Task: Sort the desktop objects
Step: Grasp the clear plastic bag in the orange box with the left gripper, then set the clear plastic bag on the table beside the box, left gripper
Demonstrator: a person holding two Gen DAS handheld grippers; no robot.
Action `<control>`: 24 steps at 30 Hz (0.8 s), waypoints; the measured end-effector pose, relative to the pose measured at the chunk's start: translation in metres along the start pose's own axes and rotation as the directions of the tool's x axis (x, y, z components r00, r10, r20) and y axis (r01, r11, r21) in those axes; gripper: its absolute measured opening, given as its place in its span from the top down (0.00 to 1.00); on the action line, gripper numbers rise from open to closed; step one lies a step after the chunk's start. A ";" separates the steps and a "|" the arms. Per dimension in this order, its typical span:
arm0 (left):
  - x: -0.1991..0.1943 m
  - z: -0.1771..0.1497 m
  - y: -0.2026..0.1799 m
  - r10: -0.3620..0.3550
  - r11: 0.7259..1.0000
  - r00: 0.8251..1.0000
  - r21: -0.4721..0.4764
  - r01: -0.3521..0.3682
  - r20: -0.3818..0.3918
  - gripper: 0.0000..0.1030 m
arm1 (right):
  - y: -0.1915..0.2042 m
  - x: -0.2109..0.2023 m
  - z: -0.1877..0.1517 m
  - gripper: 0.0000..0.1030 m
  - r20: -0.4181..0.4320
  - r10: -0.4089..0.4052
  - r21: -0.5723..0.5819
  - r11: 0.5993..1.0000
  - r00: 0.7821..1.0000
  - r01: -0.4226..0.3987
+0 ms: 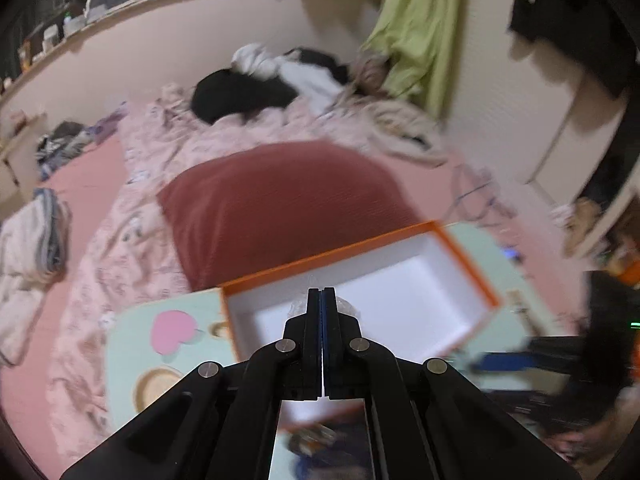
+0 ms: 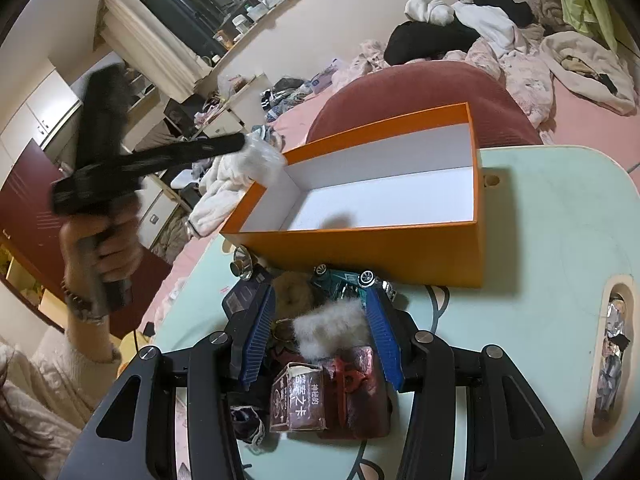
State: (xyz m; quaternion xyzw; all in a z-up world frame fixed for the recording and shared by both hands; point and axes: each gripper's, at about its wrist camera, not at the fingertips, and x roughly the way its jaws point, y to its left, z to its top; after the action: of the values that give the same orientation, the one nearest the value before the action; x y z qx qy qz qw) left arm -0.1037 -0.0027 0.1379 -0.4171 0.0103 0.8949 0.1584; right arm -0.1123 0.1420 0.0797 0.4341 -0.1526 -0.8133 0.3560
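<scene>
An orange box (image 2: 360, 248) with a white, empty inside stands on the pale green table (image 2: 552, 240); it also shows in the left wrist view (image 1: 472, 264). My left gripper (image 1: 322, 294) is shut on a crinkly clear plastic wrapper (image 1: 346, 306) and hangs above the box; in the right wrist view it (image 2: 244, 142) holds the wrapper (image 2: 262, 156) over the box's left corner. My right gripper (image 2: 320, 300) is open, low over a pile in front of the box: a grey fur ball (image 2: 332, 328), a tan pompom (image 2: 292, 290), a teal toy car (image 2: 344, 280), a dark red card box (image 2: 298, 402).
A dark red cushion (image 2: 420, 84) sits behind the table, with pink bedding and clothes (image 2: 460, 28) beyond. A slot in the table's right side (image 2: 612, 360) holds wrappers. Small metal items (image 2: 242, 264) lie by the box's near left corner.
</scene>
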 end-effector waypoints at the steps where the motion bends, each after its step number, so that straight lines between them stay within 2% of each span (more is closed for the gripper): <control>1: -0.010 -0.003 -0.005 -0.052 0.999 0.999 -0.006 0.052 0.012 1.00 | 0.001 0.000 0.000 0.53 0.001 -0.002 -0.001 1.000 1.000 0.002; 4: -0.031 -0.017 -0.018 -0.182 0.983 0.983 -0.003 0.182 0.029 1.00 | 0.004 -0.003 -0.002 0.53 0.009 -0.003 -0.004 1.000 1.000 0.003; 5: -0.035 -0.022 -0.020 -0.203 0.979 0.979 -0.002 0.203 0.035 1.00 | 0.004 -0.004 -0.004 0.53 0.011 -0.005 -0.003 1.000 1.000 0.005; 7: -0.039 -0.035 -0.025 -0.232 0.972 0.971 -0.016 0.233 0.051 1.00 | 0.006 -0.006 -0.006 0.53 0.017 -0.005 0.000 1.000 1.000 0.005; 10: -0.031 -0.060 -0.034 -0.235 0.971 0.970 -0.034 0.237 0.056 0.97 | 0.007 -0.008 -0.010 0.53 0.017 -0.007 0.004 1.000 1.000 0.006; 11: -0.024 -0.071 -0.036 -0.218 0.974 0.974 -0.043 0.221 0.067 0.90 | 0.008 -0.009 -0.011 0.53 0.017 -0.008 0.004 1.000 1.000 0.007; 15: -0.018 -0.096 -0.041 -0.138 0.988 0.983 -0.052 0.145 0.122 0.77 | 0.015 -0.014 -0.020 0.53 0.015 -0.020 -0.008 1.000 1.000 0.020; 16: -0.023 -0.100 -0.042 -0.129 0.989 0.981 -0.054 0.138 0.144 0.69 | 0.017 -0.017 -0.023 0.53 0.021 -0.021 -0.011 1.000 1.000 0.021; 17: -0.029 -0.103 -0.041 -0.125 0.989 0.978 -0.058 0.136 0.166 0.55 | 0.019 -0.021 -0.026 0.53 0.029 -0.022 -0.011 1.000 0.999 0.023; 19: -0.044 -0.110 -0.039 -0.117 0.989 0.970 -0.064 0.134 0.214 0.41 | 0.021 -0.027 -0.030 0.53 0.042 -0.023 -0.007 1.000 0.999 0.023; 22: -0.067 -0.127 -0.034 -0.105 0.989 0.956 -0.072 0.130 0.275 0.29 | 0.026 -0.035 -0.043 0.53 0.052 -0.034 -0.008 0.999 0.998 0.034; 24: -0.078 -0.141 -0.031 -0.109 0.988 0.954 -0.076 0.135 0.279 0.23 | 0.030 -0.037 -0.054 0.53 0.044 -0.048 -0.015 0.999 0.998 0.049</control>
State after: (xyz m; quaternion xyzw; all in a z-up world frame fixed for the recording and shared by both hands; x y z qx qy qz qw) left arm 0.0565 -0.0158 0.1080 -0.2961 -0.0796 0.9320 0.1934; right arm -0.0409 0.1511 0.0873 0.4172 -0.1431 -0.8321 0.3362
